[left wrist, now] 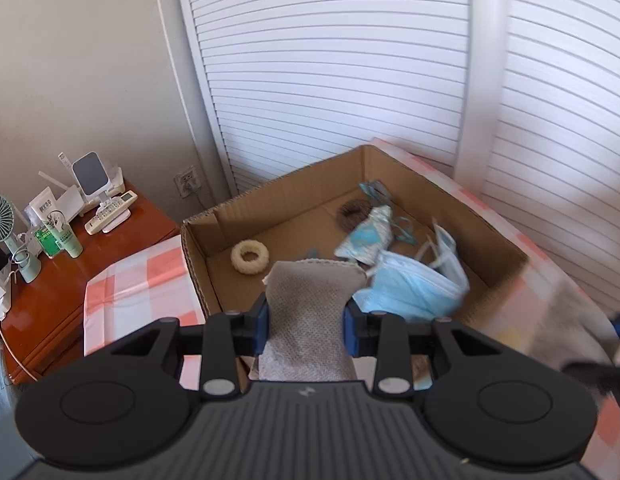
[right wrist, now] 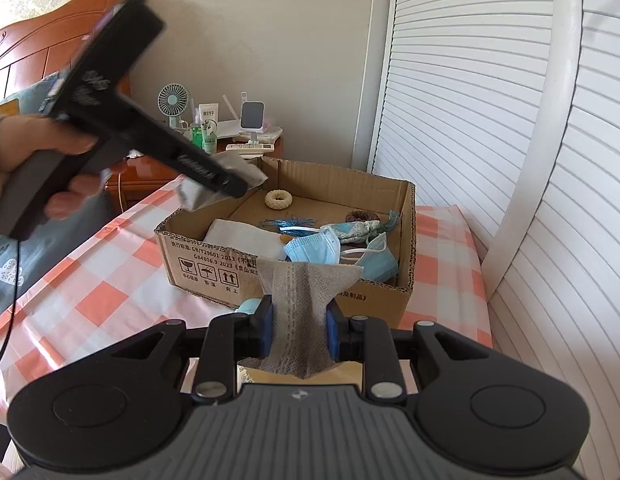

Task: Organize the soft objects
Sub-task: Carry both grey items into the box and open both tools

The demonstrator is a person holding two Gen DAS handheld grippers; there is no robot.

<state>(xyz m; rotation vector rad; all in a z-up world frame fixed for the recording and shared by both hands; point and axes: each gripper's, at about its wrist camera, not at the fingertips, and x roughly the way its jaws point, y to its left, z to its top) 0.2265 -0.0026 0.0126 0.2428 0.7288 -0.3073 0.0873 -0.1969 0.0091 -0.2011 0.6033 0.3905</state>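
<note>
My left gripper (left wrist: 306, 322) is shut on a grey cloth (left wrist: 310, 300) and holds it over the near rim of an open cardboard box (left wrist: 198, 248). It also shows in the right wrist view (right wrist: 230, 182), above the box's left corner. My right gripper (right wrist: 300, 330) is shut on another grey cloth (right wrist: 302, 300), in front of the box (right wrist: 214, 276). Inside the box lie blue face masks (left wrist: 409, 284), a cream ring (left wrist: 250, 258), a dark scrunchie (left wrist: 349, 212), a patterned pouch (right wrist: 359, 228) and a white cloth (right wrist: 242, 236).
The box sits on a bed with a pink and white checked cover (right wrist: 90, 276). A wooden nightstand (left wrist: 110, 236) at the left holds a fan (left wrist: 2, 216), tubes and remotes. White slatted doors (left wrist: 349, 60) stand behind the bed.
</note>
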